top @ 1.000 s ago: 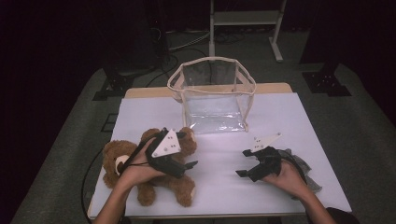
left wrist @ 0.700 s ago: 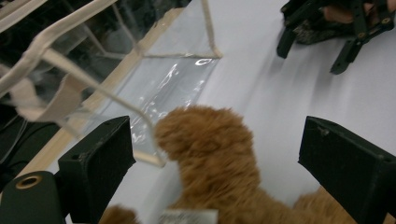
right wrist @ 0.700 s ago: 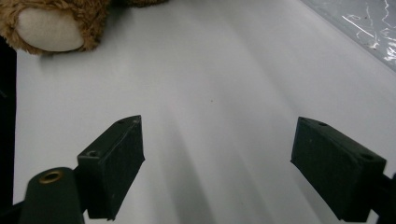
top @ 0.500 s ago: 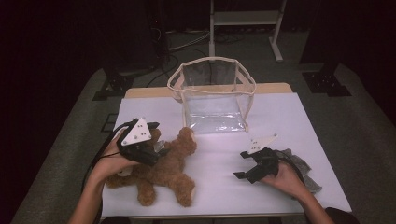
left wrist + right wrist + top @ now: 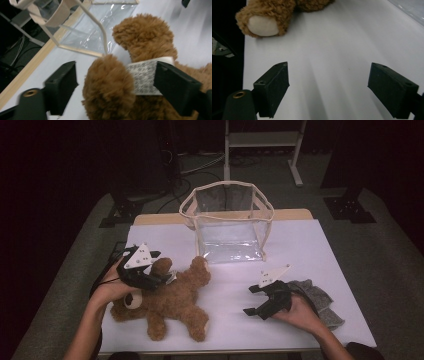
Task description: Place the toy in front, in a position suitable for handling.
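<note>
One teddy bear (image 5: 165, 302) lies on its side on the white bench (image 5: 310, 245), and it is not in the clear bag (image 5: 227, 222) yet. The bag stands open at the far side of the bench, just past the bear's paws, and nothing is in it that I can see. So most of the job is still to do, I think.

My left jaws (image 5: 112, 85) have just been closing. A fuzzy bear paw and its white tag (image 5: 145, 76) sit between them. The right jaw is against the tag, but the left jaw has a gap beside the fur, so I am not gripping the bear yet.

My right jaws (image 5: 328, 92) are wide apart over bare bench, holding nothing. That hand rests near a grey cloth (image 5: 317, 302), well apart from the bear.

What is left, I guess: squeeze the paw, lift the bear, and drop it in the bag.
</note>
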`<state>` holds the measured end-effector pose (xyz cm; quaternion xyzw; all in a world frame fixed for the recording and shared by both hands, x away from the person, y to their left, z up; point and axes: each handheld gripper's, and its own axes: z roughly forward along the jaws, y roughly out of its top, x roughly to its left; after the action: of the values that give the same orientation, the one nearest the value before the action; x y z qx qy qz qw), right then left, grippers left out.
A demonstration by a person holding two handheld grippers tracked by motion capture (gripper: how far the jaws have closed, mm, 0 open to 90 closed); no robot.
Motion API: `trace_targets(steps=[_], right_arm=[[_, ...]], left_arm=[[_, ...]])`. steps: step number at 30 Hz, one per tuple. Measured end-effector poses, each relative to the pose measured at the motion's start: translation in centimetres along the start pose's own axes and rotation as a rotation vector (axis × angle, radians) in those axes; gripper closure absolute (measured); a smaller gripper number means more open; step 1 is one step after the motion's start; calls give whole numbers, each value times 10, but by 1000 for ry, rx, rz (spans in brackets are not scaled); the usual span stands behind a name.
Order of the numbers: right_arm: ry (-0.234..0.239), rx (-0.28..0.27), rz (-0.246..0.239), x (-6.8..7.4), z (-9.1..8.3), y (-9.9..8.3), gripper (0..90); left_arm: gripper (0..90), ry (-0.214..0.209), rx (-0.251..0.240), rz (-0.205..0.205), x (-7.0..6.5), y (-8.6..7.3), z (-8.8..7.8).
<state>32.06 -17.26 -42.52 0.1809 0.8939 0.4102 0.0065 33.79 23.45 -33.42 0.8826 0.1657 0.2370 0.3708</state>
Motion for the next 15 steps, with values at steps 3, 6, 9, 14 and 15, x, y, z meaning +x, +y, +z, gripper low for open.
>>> trace_targets(steps=[3,6,9,14,15], right_arm=[[33,-5,-9,4,6,6,156],[63,-3,-22,9,14,14,156],[105,-12,-34,14,22,23,156],[169,-20,-68,26,42,44,156],[182,-16,-73,28,47,47,156]], left_arm=[[248,0,20,-3,3,-4,3],[323,-6,35,-6,5,-7,6],[444,-3,62,4,6,-10,8],[614,-11,58,3,4,-11,9],[632,-16,58,9,4,-11,8]])
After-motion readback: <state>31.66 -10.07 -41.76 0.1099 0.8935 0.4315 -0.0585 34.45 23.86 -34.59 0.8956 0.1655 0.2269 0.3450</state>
